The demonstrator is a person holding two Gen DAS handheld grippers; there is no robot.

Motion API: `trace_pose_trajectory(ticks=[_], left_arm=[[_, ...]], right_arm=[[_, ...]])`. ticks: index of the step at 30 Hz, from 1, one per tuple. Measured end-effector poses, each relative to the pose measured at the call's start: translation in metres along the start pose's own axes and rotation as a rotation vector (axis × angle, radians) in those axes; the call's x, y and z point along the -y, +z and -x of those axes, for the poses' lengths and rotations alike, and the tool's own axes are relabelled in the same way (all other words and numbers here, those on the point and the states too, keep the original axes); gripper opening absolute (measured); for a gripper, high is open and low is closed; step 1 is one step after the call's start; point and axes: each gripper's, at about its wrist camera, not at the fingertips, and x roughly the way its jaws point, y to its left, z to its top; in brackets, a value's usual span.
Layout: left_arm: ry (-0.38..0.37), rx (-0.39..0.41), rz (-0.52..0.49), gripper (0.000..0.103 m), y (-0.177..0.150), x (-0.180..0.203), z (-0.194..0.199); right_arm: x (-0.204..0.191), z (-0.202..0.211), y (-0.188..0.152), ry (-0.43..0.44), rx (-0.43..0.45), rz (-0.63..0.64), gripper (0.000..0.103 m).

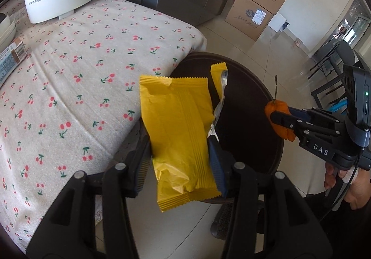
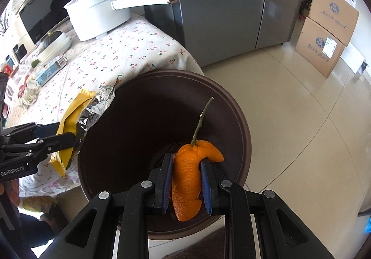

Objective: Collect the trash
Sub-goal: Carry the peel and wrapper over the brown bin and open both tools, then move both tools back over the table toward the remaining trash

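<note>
Two hand-held grippers over the bin: left loosely brackets an upright wrapper, right pinches stem-up peel.

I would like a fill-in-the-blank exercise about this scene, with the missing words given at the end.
1. The right gripper is shut on an orange ____ with a green stem.
2. The wrapper between the left gripper's fingers is ____ in colour.
3. Both grippers are above a round, dark brown ____, which stands on the floor beside the table.
4. The tablecloth is printed with small red ____.

Missing words: peel; yellow; bin; cherries
</note>
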Motion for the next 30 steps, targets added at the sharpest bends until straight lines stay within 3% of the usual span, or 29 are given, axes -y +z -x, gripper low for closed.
trace_pose_trajectory(ticks=[1, 3, 6, 21, 22, 23, 25, 30], left_arm=[[0.005, 0.006, -0.005, 0.071, 0.001, 0.001, 0.001], [0.028, 0.035, 0.009, 0.085, 0.003, -0.001, 0.007], [0.026, 0.040, 0.026, 0.093, 0.006, -0.006, 0.012], [0.099, 0.064, 0.063, 0.100, -0.009, -0.052, 0.053], [0.109, 0.063, 0.069, 0.101, -0.011, -0.056, 0.056], [0.121, 0.062, 0.076, 0.101, -0.013, -0.060, 0.059], [0.143, 0.065, 0.089, 0.101, -0.019, -0.066, 0.065], [0.174, 0.075, 0.134, 0.101, -0.028, -0.087, 0.081]], right_arm=[[0.001, 0.000, 0.000, 0.000, -0.001, -0.003, 0.024], [0.002, 0.000, 0.000, -0.001, -0.002, -0.006, 0.024], [0.003, 0.001, 0.000, 0.000, -0.001, -0.012, 0.024], [-0.013, -0.006, 0.006, -0.019, -0.010, 0.002, 0.025], [-0.014, -0.006, 0.007, -0.020, -0.013, 0.000, 0.032], [-0.015, -0.007, 0.008, -0.014, -0.016, -0.007, 0.055], [-0.018, -0.004, 0.011, -0.003, 0.004, -0.028, 0.085], [-0.038, -0.001, 0.021, 0.020, 0.023, 0.000, 0.086]])
